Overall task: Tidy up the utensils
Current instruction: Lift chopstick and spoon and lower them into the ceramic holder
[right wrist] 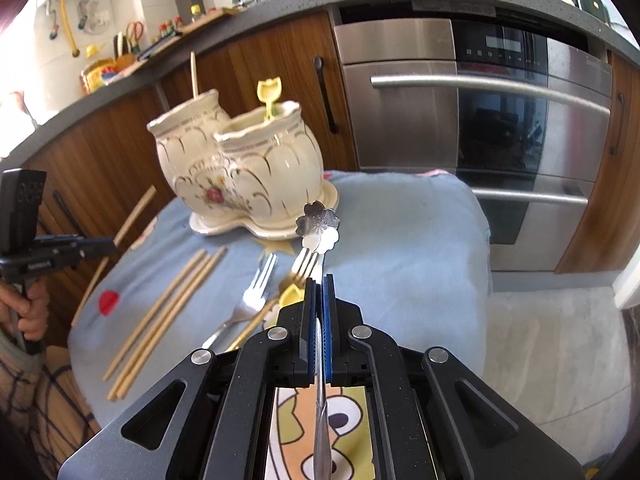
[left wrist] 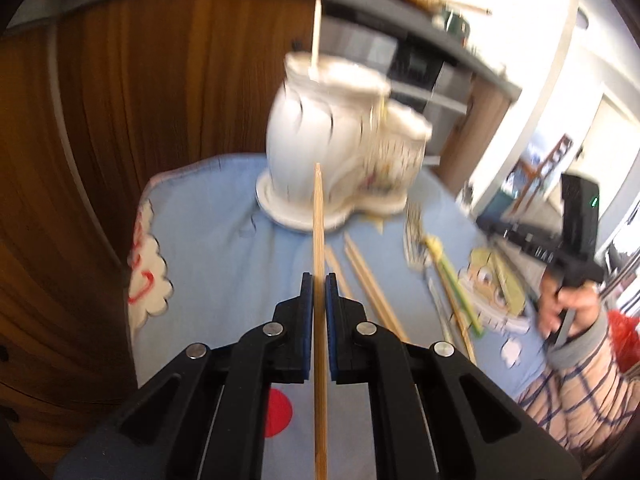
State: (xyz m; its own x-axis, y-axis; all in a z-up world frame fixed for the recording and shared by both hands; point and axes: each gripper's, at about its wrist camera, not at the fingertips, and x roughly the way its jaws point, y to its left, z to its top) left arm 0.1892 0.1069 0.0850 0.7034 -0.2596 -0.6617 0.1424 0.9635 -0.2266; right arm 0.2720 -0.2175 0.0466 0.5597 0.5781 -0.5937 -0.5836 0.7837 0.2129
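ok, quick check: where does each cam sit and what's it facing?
Left wrist: on the left tool, shut on a chopstick, facing the ceramic holder on the blue cloth; right hand at right edge.
Right wrist: on the right tool, shut on a flower-ended spoon, facing holder and oven; left hand at left edge.
Shared: holder, cloth, loose chopsticks, forks.

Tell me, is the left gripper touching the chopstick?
Touching. In the left wrist view the left gripper has its blue pads pressed against both sides of the chopstick, which sticks out ahead.
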